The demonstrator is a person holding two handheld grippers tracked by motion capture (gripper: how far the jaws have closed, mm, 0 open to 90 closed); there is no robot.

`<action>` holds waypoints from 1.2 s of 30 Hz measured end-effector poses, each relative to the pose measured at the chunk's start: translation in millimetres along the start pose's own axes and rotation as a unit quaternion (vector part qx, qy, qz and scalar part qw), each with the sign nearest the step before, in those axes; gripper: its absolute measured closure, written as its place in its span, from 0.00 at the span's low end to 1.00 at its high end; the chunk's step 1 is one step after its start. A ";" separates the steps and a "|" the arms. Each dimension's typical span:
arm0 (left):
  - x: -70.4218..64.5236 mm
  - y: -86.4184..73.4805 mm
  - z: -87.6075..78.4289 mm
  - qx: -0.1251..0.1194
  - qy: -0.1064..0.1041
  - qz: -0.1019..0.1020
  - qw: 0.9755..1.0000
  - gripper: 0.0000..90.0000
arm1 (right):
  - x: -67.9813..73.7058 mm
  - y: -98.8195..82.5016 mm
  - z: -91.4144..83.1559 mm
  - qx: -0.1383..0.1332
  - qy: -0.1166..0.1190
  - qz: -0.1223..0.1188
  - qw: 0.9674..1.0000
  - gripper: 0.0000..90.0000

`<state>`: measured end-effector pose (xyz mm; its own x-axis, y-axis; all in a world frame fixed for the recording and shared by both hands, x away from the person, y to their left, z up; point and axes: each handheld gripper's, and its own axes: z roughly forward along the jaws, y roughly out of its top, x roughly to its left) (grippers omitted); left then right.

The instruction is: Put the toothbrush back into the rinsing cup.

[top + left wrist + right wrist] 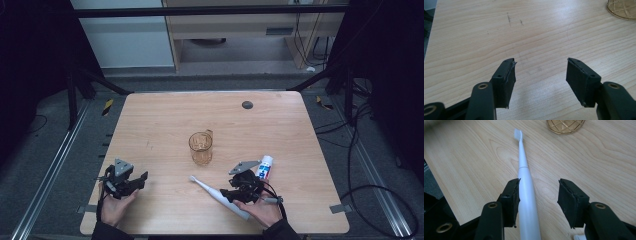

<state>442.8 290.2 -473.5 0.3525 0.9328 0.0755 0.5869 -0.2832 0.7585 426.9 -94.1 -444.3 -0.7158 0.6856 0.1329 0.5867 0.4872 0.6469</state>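
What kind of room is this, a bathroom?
Probably not: it looks like a lab or workshop. A bare wooden table stands among black frame bars and floor cables; the toothbrush is just a prop.

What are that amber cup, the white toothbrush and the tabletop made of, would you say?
The cup looks like clear amber glass or hard plastic: you see through it, and its wall carries a cut pattern. The toothbrush seems smooth white plastic with a satin sheen. The tabletop shows pale wood grain, probably a matte laminate or veneer; which of the two is hard to tell.
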 end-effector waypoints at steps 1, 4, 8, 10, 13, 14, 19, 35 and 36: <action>0.1 -0.1 0.1 0.001 0.000 0.000 1.000 0.44 | 1.2 1.4 1.1 0.003 0.000 -0.001 1.000 0.58; -0.1 0.0 0.3 0.002 0.000 0.002 1.000 0.44 | 3.6 4.2 3.5 0.010 0.001 -0.005 1.000 0.59; -1.3 -0.1 0.9 0.005 -0.002 0.005 1.000 0.44 | 8.8 14.0 8.8 0.028 0.005 -0.020 0.999 0.60; -1.2 -0.1 0.8 0.005 -0.002 0.005 1.000 0.44 | 9.7 16.1 9.9 0.030 0.006 -0.021 0.999 0.60; -0.8 -0.1 0.9 0.006 -0.002 0.005 1.000 0.44 | 11.6 22.2 14.3 0.038 0.009 -0.028 0.999 0.61; -0.7 -0.2 1.1 0.007 -0.002 0.005 1.000 0.44 | 13.6 25.6 17.9 0.048 0.009 -0.032 0.998 0.61; -0.7 -0.2 1.3 0.008 -0.003 0.006 1.000 0.44 | 18.3 31.4 27.1 0.070 0.007 -0.041 0.997 0.62; -0.7 -0.2 2.8 0.012 -0.007 0.006 1.000 0.44 | 17.4 37.4 43.4 0.118 0.007 -0.051 0.992 0.65; -0.7 -0.2 2.9 0.013 -0.007 0.006 1.000 0.44 | 17.4 37.3 44.2 0.121 0.006 -0.053 0.991 0.65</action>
<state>444.5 288.9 -475.5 0.3698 0.9261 0.0755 0.6012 -0.3004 0.7404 453.2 -40.1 -451.1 -0.7819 0.6176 0.0846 0.5808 0.6725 0.4586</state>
